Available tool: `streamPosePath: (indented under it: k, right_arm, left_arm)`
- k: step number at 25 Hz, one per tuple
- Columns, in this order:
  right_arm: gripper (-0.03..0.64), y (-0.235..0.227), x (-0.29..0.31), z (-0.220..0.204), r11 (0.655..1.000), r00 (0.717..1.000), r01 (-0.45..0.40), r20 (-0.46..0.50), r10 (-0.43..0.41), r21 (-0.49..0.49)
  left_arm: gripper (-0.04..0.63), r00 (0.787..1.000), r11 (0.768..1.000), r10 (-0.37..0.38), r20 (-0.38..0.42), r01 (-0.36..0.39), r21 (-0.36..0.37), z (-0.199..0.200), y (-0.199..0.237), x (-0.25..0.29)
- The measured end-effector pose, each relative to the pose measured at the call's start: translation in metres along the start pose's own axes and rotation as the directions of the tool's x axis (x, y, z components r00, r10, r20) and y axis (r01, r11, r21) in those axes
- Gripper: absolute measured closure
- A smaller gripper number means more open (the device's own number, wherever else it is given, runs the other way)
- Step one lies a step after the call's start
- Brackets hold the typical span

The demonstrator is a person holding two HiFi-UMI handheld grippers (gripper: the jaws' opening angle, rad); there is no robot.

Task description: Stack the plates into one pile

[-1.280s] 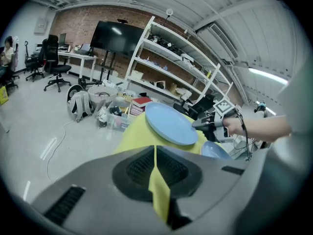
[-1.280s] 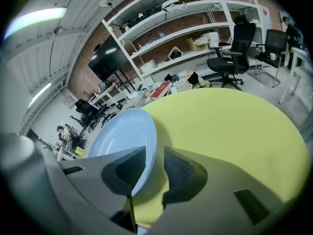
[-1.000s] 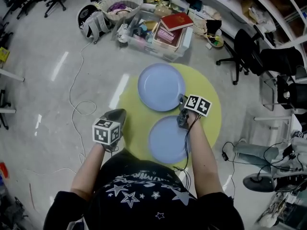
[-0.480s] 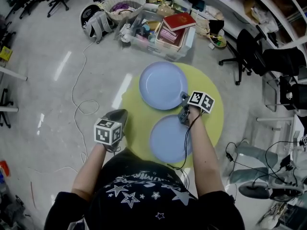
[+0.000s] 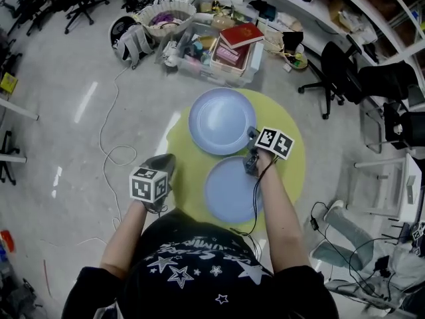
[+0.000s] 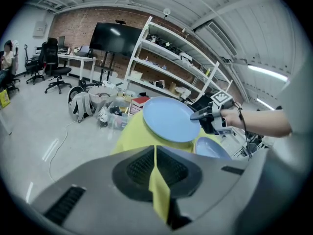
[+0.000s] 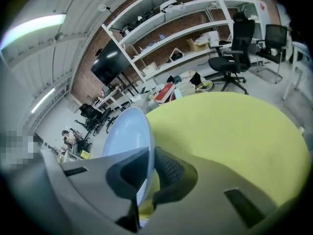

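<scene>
The right gripper [image 5: 252, 140] has just been closing and now pinches the rim of the far plate [image 5: 221, 120]. The second plate [image 5: 229, 191] lies just beside it on the yellow table [image 5: 295, 161]. The left gripper [image 5: 164, 161], jaws together and empty, hovers well to its left.

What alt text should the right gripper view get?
The right gripper, its jaws having just been closing, clamps the rim of a light blue plate; a round yellow table lies beyond. Behind stand white shelves and black office chairs.
</scene>
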State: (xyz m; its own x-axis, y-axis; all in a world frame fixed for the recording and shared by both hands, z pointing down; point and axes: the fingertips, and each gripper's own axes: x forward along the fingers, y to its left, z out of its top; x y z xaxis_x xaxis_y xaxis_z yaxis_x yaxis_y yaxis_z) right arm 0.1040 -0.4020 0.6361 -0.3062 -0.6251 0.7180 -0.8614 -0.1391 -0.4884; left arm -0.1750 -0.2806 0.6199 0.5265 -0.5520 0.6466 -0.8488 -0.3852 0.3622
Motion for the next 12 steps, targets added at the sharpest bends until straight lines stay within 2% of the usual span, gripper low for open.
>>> streamPosePath:
  k: [7,12]
  right_arm:
    - [0.589,0.003,-0.042,0.002,0.995,0.995,-0.078,0.071,0.073,0.059]
    - [0.589,-0.007,-0.081,-0.008,0.995,0.991,-0.087,0.105,0.081,0.05]
  left_arm:
    - [0.571,1.0,1.0,-0.013,0.008,0.012,0.024,-0.005,-0.017,-0.01]
    - [0.571,1.0,0.999,-0.022,0.021,0.021,0.046,-0.007,-0.036,-0.018]
